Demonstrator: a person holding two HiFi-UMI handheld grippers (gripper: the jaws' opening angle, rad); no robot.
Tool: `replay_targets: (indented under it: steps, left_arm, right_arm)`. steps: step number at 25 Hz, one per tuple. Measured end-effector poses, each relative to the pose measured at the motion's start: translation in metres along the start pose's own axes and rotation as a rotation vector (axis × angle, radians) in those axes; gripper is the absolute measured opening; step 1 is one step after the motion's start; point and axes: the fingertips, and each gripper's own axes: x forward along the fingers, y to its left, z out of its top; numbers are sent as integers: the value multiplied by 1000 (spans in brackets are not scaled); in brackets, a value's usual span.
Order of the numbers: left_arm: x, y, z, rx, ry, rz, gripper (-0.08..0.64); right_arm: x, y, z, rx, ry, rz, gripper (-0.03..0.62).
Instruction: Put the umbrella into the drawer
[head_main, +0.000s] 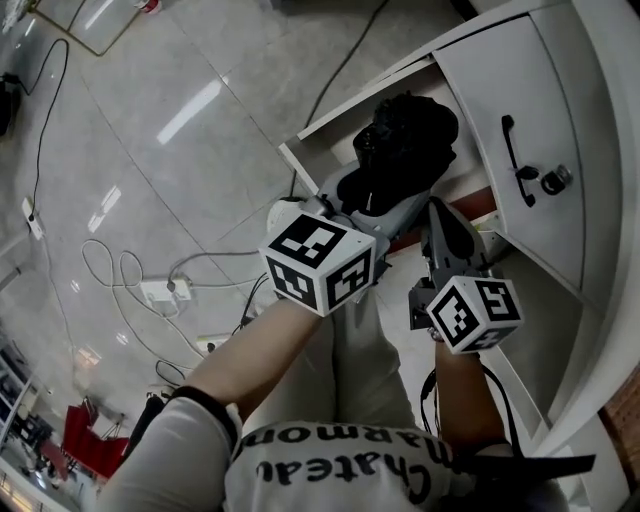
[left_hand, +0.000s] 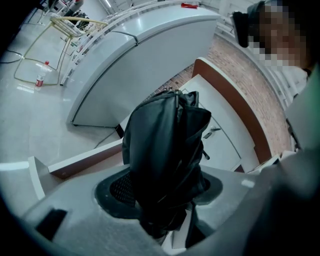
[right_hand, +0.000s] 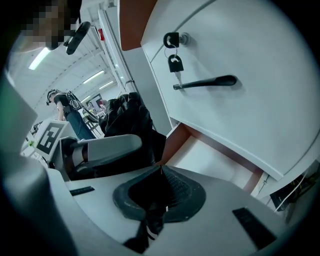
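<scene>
Person's forearms reach down from the bottom of the head view, one gripper in each hand. Left gripper (left_hand: 167, 190): jaws clamped on a folded black umbrella (left_hand: 165, 145), pads squeezing its lower end, crumpled canopy sticking up and away between them. Right gripper (right_hand: 160, 175): just beside the left one, on its right, pad tips pressed together; a thin dark strap (right_hand: 150, 225) sits low between the pads, possibly part of the umbrella, hard to tell. From the right gripper view the left gripper's grey jaw and the umbrella show at left, close by.

The umbrella is held over the mouth of the open drawer (head_main: 350, 108), white rim, brownish inner walls, pulled out from a curved white cabinet. Right of the drawer is a white cabinet door (head_main: 545, 120) with a black bar handle (head_main: 515, 160) and a lock (head_main: 555, 180) with a key hanging in it.

Farther left, on glossy tiled floor (head_main: 200, 60): a white power strip (head_main: 165, 292) and loose cables (head_main: 105, 265).
</scene>
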Motion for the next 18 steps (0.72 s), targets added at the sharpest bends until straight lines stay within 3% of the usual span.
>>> replay_targets:
  steps: [10,15,18]
  left_arm:
    - [33,22,-41,-51,100,38,259]
    - [44,37,-56,-21,169,80,259]
    - [48,46,-64,-55,192,100,261]
  right_arm:
    - [16,-25,-14,-11,10,-9,14]
    - [25,-33,-20,-20,-3,-4,14]
    - [26,-32,-27,-51,5,4,14]
